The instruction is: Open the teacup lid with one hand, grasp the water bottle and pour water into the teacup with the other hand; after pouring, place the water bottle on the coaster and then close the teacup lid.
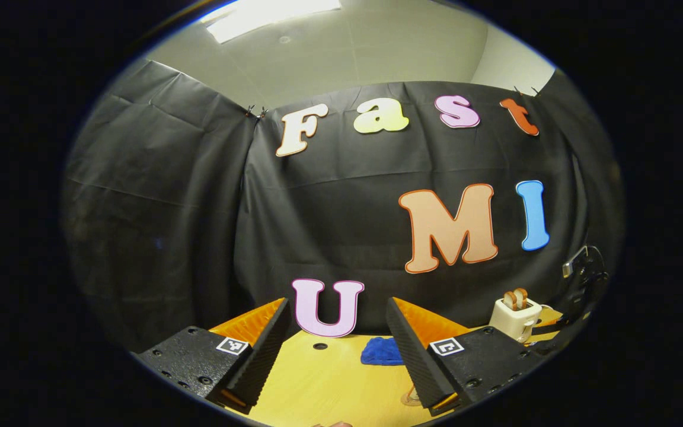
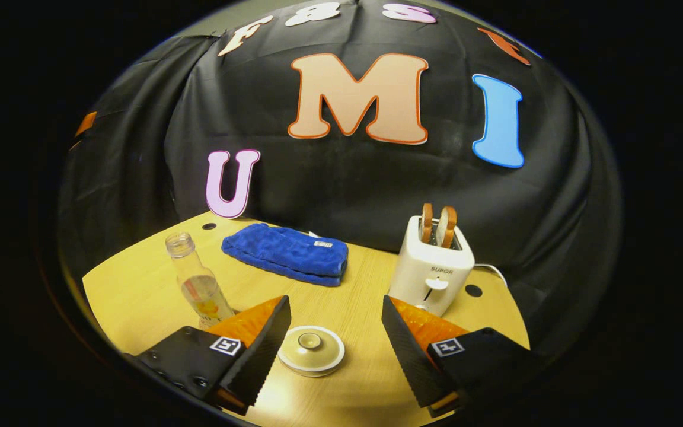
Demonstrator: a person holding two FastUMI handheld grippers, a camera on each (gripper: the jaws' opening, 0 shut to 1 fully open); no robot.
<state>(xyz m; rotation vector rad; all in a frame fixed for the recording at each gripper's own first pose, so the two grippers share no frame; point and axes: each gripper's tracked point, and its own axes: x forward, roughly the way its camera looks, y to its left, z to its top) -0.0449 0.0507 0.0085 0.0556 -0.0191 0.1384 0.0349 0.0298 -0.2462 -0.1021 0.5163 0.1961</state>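
In the right gripper view, the cream teacup lid point(image 2: 310, 350) with its round knob lies low on the wooden table point(image 2: 140, 284), just beyond and between my fingers. My right gripper point(image 2: 337, 323) is open above it, touching nothing. A clear water bottle point(image 2: 195, 281) without a cap stands upright to the left, partly hidden behind my left finger; it holds a little water. In the left gripper view, my left gripper point(image 1: 338, 326) is open and raised, facing the booth wall, with nothing between its fingers.
A folded blue towel point(image 2: 287, 252) lies at the back of the table, also seen as the blue towel point(image 1: 382, 351) between my left fingers. A white toaster point(image 2: 433, 267) with two bread slices stands back right; the same toaster point(image 1: 516, 318) appears at right.
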